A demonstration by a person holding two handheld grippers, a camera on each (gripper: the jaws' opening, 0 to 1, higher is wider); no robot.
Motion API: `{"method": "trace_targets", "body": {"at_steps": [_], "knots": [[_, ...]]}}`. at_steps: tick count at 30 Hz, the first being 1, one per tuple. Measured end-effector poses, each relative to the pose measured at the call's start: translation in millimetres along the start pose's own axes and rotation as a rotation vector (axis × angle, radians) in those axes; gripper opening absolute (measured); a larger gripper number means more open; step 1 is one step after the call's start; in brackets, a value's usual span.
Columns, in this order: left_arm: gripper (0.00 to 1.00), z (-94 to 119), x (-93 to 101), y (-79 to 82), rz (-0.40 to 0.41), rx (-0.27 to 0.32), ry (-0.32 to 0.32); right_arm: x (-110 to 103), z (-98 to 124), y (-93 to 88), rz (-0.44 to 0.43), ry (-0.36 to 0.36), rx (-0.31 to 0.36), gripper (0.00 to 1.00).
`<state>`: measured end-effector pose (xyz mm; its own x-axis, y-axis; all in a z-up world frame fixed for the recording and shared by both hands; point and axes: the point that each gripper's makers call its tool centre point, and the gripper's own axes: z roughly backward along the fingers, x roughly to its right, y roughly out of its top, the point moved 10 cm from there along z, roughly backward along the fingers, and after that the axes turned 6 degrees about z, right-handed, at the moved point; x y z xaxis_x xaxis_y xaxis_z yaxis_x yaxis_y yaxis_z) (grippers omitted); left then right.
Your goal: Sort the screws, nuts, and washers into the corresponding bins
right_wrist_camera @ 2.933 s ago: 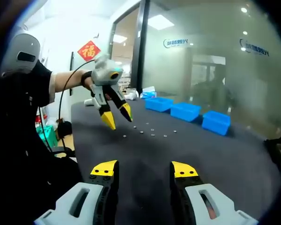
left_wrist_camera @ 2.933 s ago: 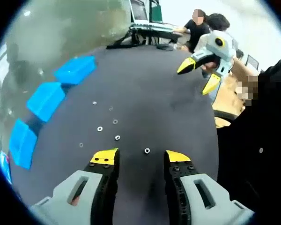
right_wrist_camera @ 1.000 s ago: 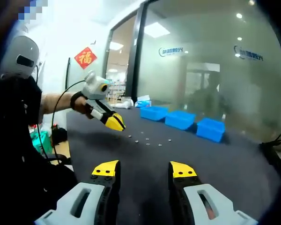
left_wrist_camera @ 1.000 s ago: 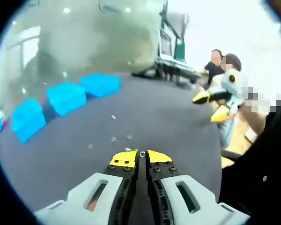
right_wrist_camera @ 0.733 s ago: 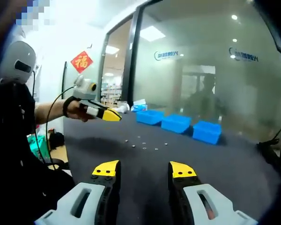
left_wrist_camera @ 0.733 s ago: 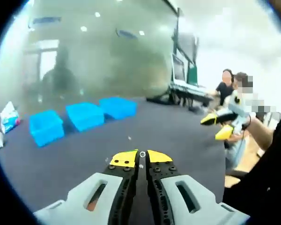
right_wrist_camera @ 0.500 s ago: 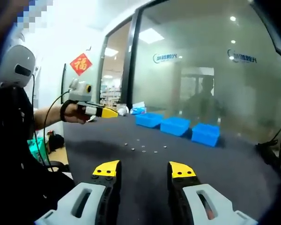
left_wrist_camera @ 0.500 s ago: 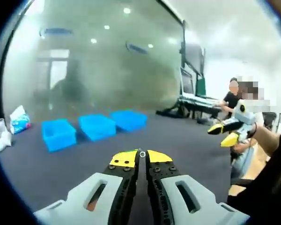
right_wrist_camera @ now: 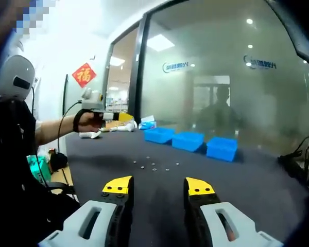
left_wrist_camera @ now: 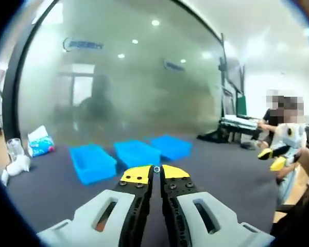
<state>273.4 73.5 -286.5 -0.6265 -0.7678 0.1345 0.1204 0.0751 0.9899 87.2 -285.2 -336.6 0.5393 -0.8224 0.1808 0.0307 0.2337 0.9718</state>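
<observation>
One tiny nut [left_wrist_camera: 156, 169], barely discernible between left hand-held gripper [left_wrist_camera: 155, 172] tips

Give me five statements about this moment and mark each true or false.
1. The left gripper is shut on a small nut. True.
2. The right gripper holds a washer. False: its jaws are open with nothing between them.
3. Three blue bins stand in a row on the table. True.
4. The bins are red. False: blue.
5. Loose hardware lies on the table. True.
</observation>
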Motion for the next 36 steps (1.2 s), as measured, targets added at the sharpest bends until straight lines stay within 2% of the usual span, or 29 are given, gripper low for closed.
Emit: {"method": "trace_targets", "body": {"at_steps": [5, 7, 10, 14, 20, 26, 30, 36], "knots": [[0.05, -20.7, -25.0, 17.1, -0.026, 0.052, 0.058, 1.7, -2.4, -3.9, -0.002, 0.002, -0.013, 0.34], [0.05, -29.9, -34.4, 21.6, -0.050, 0.043, 0.081, 1.5, -3.0, -3.4, -0.002, 0.005, -0.013, 0.34], [0.05, -43.7, -50.3, 28.5, -0.046, 0.047, 0.102, 2.2, -4.5, -2.5, -0.004, 0.004, -0.008, 0.34], [0.05, -60.1, -73.8, 37.3, -0.018, 0.047, 0.166, 3.2, -6.3, -3.2, -0.009, -0.002, -0.006, 0.34], [0.05, -82.4, -99.9, 51.3, -0.005, 0.059, 0.230, 4.5, -6.0, -7.6, -0.021, -0.007, -0.010, 0.34], [0.05, -100.1, -114.1, 55.6, -0.018, 0.042, 0.265, 4.8, -5.8, -9.9, -0.025, -0.006, -0.014, 0.34], [0.06, -113.7, -123.4, 54.0, 0.066, 0.044, 0.262, 5.6, -5.4, -10.6, -0.027, -0.014, -0.007, 0.33], [0.06, -129.3, -136.7, 43.7, 0.023, -0.001, 0.310, 6.3, -5.8, -10.7, -0.036, -0.017, -0.002, 0.33]]}}
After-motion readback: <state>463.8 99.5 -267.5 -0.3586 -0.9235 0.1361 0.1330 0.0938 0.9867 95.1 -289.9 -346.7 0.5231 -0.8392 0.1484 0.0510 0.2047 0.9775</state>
